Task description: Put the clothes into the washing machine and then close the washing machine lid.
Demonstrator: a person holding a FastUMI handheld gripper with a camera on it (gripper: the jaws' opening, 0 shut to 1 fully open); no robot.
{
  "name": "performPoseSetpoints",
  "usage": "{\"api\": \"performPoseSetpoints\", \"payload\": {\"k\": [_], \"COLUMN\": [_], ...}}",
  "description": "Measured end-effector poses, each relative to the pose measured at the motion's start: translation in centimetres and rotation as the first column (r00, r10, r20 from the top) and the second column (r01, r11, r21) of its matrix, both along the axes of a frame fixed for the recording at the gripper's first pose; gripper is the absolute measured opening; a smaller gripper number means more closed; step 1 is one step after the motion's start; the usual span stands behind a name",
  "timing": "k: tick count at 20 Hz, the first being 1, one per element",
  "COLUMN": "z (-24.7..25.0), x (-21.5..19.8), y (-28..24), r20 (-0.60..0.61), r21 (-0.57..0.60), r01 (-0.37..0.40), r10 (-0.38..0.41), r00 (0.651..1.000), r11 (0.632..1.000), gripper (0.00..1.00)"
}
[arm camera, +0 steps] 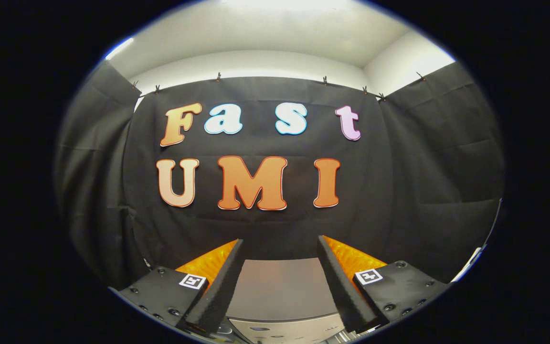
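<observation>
The gripper point(280, 246) has two fingers point(217, 291) with dark grey, rough pads and bright orange, bumpy sides. They stand wide apart with nothing between them. Each finger sits on a black block with a small white tag point(192, 281) that has a black square mark. Below them, the washing machine point(282, 291) is pale grey. The wall cloth point(428, 191) is black. The ceiling point(280, 33) is white.
</observation>
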State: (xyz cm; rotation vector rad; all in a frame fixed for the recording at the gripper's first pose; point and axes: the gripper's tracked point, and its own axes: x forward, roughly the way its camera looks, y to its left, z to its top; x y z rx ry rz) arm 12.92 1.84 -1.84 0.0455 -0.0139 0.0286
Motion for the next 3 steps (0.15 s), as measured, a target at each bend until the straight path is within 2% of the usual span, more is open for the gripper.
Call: {"api": "performPoseSetpoints", "payload": {"k": [3], "z": [0.35], "x": [-0.29], "y": [-0.08], "r20": [-0.008], "r21": [0.005], "r01": [-0.004], "r10": [0.004], "r00": [1.000], "r11": [1.000], "gripper": [0.98]}}
